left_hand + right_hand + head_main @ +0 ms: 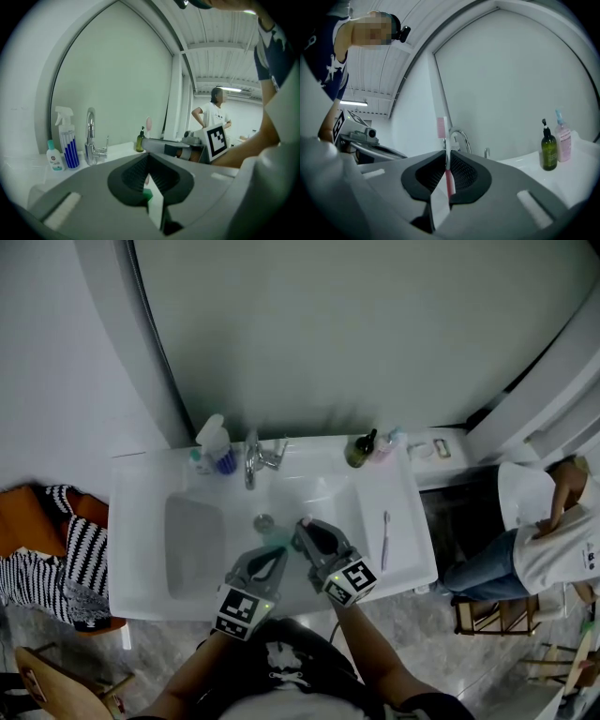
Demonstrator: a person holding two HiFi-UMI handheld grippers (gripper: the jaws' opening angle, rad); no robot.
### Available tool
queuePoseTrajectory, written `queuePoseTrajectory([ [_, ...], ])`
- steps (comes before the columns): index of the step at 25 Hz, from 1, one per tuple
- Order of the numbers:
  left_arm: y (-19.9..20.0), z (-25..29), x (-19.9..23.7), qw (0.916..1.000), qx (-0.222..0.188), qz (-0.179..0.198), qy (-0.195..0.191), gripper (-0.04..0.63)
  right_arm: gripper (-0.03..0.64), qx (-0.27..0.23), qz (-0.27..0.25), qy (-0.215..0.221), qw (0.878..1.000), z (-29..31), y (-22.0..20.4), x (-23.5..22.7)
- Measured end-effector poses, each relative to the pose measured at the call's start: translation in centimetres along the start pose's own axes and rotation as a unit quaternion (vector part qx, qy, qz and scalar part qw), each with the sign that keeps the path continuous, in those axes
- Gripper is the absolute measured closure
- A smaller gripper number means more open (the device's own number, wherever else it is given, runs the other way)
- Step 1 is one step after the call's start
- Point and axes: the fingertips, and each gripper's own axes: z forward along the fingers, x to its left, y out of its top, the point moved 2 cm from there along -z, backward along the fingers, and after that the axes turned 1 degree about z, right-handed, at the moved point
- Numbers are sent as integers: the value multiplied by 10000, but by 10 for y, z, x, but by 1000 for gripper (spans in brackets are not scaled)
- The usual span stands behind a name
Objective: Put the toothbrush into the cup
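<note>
We are leaning over a white sink counter [141, 521], both grippers low above its basin [323, 488] and close side by side. Our right gripper [304, 531] has its jaws drawn almost together on the toothbrush [449, 180], pinching the pink-and-white handle so that the brush stands upright, with the pink bristle head clear above the pads. Our left gripper [275, 557] sits just beside it, its jaws also nearly closed, and a pale green piece that we take for the cup [147, 194] is nipped between them; how much of the cup hangs below we cannot tell. From the left gripper view the right gripper's body and marker cube lie across the right of the scene, partly covering the far end of the counter. The drain [264, 520] lies just beyond the two jaw tips, and the chrome faucet [251, 460] rises behind it at the back edge. Left of the faucet stand a white spray bottle [214, 439] and a small bottle [198, 463]; to the right are a dark green pump bottle [359, 451] and a pink bottle [384, 444] touching it. A second toothbrush [385, 538] lies flat on the counter's right wing, apart from our grippers. A striped cloth [80, 559] is heaped to the left of the sink, and a person [553, 540] in a white shirt is at the far right.
</note>
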Motion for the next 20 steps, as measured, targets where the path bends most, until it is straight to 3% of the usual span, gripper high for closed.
queuePoseTrajectory([
  [20, -22, 14, 9, 9994, 341, -92, 43, 595, 583, 815, 306, -163, 9961, 17, -73, -40],
])
